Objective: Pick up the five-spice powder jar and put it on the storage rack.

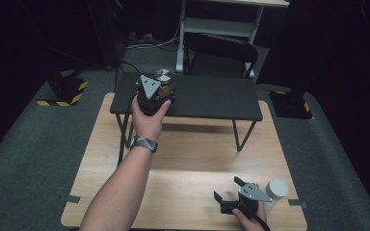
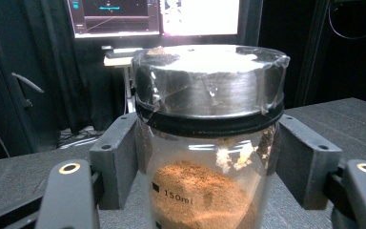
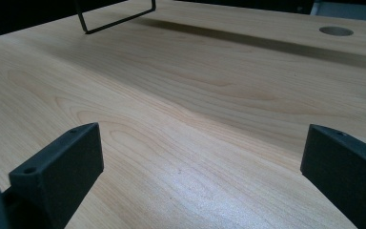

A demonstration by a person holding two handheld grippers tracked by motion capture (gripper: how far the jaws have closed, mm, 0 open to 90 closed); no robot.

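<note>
A glass jar (image 1: 163,78) with a taped metal lid and brown powder inside stands at the left end of a black raised shelf (image 1: 212,98). My left gripper (image 1: 161,86) reaches it from the near side and is shut on it. In the left gripper view the two black pads press the jar (image 2: 205,119) on both sides just under the lid, and a "150ml" mark shows on the glass. My right gripper (image 1: 227,188) rests low over the wooden table (image 1: 188,144) at the front right. Its jaws stand wide open over bare wood (image 3: 200,162).
A white cylindrical container (image 1: 276,189) stands right beside the right gripper, near the table's front right corner. The shelf rests on thin wire legs (image 1: 238,137). A dark chair (image 1: 221,55) and a white rack sit behind the table. Monitors (image 2: 157,16) glow beyond the shelf.
</note>
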